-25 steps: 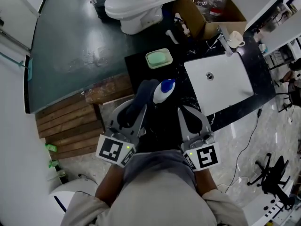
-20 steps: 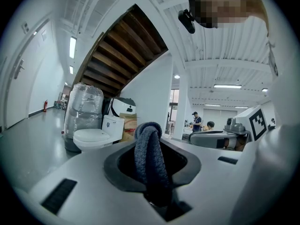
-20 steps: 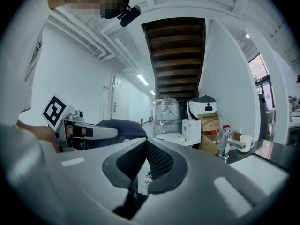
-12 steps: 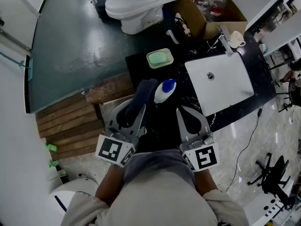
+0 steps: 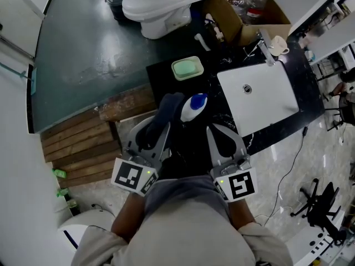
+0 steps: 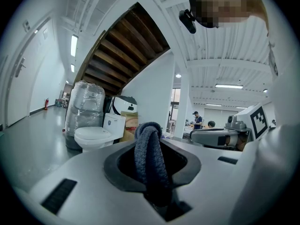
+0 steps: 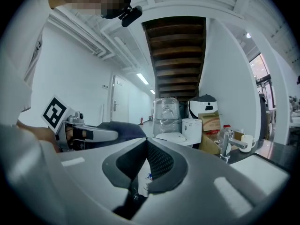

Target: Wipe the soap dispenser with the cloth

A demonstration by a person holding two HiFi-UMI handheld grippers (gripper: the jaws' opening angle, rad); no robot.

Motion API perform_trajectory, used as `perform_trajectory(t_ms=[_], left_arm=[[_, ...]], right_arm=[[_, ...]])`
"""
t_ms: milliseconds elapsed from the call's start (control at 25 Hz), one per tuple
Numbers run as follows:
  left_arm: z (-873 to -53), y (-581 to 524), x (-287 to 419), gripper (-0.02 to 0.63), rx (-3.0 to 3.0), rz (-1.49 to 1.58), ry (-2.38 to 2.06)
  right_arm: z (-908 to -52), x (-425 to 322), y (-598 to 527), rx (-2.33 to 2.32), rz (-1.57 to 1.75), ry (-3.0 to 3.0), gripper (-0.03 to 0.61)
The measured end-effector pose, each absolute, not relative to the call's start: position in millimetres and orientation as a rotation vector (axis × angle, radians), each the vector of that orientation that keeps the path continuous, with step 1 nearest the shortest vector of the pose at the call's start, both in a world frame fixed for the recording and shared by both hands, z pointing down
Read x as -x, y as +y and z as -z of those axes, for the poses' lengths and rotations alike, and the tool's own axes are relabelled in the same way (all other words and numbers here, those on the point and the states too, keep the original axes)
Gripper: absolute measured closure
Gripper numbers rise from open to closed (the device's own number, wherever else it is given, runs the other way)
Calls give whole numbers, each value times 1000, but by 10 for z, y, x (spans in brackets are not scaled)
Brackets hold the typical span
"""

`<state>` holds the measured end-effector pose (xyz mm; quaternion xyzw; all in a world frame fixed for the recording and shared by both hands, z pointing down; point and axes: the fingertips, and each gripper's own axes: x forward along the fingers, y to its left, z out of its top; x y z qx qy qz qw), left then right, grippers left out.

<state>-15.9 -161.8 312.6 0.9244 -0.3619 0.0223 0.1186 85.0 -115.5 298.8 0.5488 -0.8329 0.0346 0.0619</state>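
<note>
Along the right gripper [image 7: 146, 143], jaws closed tip to tip.
Dark ribbed pads [image 7: 161, 162] pressed together in front; lower in the gap, a bit of white surface with small blue print [image 7: 146, 178], not clear what. At left, the left gripper [image 7: 110, 135] with black-and-white marker cube [image 7: 55, 111] and a dark cloth [image 7: 123, 128] at its front end. Behind in the middle, a white toilet [image 7: 169, 136], a plastic-wrapped bundle [image 7: 166, 110] just behind it, a white appliance with dark top [image 7: 204, 106], a cardboard box [image 7: 212, 123]. At right, a metal tap [image 7: 228, 146], a white mug [image 7: 247, 142], a dark counter [image 7: 281, 149]. Above, the underside of a wooden staircase [image 7: 178, 46].
</note>
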Motion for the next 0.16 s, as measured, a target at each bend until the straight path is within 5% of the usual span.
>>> perform_trajectory(t_ms=[160], left_arm=[[-3129,-1648,162,528,-2704,-65,-1059]], right_arm=[[-2989,-842,-1181,-1657,-93,-2516,580]])
